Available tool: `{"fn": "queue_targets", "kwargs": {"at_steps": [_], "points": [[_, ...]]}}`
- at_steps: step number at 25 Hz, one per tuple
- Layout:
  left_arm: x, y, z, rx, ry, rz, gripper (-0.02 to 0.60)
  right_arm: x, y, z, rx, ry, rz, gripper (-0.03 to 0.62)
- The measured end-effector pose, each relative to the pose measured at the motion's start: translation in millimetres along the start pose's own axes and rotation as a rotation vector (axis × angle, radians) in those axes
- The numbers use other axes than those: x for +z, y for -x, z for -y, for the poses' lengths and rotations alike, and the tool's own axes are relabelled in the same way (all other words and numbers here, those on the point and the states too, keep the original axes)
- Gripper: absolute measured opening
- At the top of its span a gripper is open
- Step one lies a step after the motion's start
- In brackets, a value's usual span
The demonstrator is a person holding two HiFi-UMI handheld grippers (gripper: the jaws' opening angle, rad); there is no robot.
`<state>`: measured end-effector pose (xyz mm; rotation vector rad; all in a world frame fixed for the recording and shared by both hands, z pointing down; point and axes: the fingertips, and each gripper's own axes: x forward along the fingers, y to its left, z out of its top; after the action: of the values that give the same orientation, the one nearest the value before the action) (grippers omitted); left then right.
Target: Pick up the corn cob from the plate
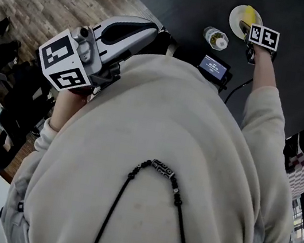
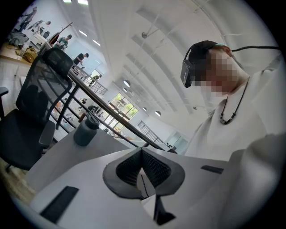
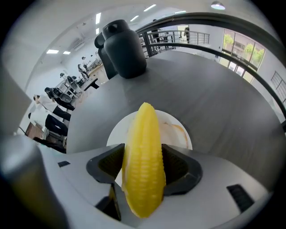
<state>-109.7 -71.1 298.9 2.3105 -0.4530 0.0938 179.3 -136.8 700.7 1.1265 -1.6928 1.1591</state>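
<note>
At round white plate point(image 3: 178, 133), ribbed corn cob point(image 3: 143, 147) tight in right tongs point(image 3: 142, 169); left tongs point(image 2: 142, 173) closed

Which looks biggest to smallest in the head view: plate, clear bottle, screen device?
1. Plate, though partly hidden by the corn cob.
2-3. Screen device and clear bottle look about alike, so I won't rank them.

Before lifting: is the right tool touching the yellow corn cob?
Touching. Right gripper view shows the right tool clamped on both sides of the yellow corn cob.
</note>
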Motion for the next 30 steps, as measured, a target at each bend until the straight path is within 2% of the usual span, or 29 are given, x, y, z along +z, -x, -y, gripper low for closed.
{"fn": "queue_targets", "kwargs": {"at_steps": [3,13,19,22,26,30], "points": [[0,-1,1,-0.003,0.002,0.005,0.002,-3,0,2,-0.019,0.015,-0.002,0.267],[-4,-4,3,-0.021,0.002,-0.001,0.002,-2,-1,2,0.013,0.012,-0.001,0.261],[-3,-5,6,-0.04,-0.009,-0.015,0.002,-5,8,1,0.063,-0.052,0.031,0.259],[2,-9,11,-0.072,-0.028,-0.028,0.002,-5,27,-7,0.098,-0.106,0.101,0.259],[3,-20,21,-0.132,-0.052,-0.061,0.002,-6,62,-14,0.109,-0.1,0.18,0.259],[6,-45,35,-0.226,-0.085,-0.109,0.002,-23,100,-6,0.111,-0.121,0.239,0.259]]}}
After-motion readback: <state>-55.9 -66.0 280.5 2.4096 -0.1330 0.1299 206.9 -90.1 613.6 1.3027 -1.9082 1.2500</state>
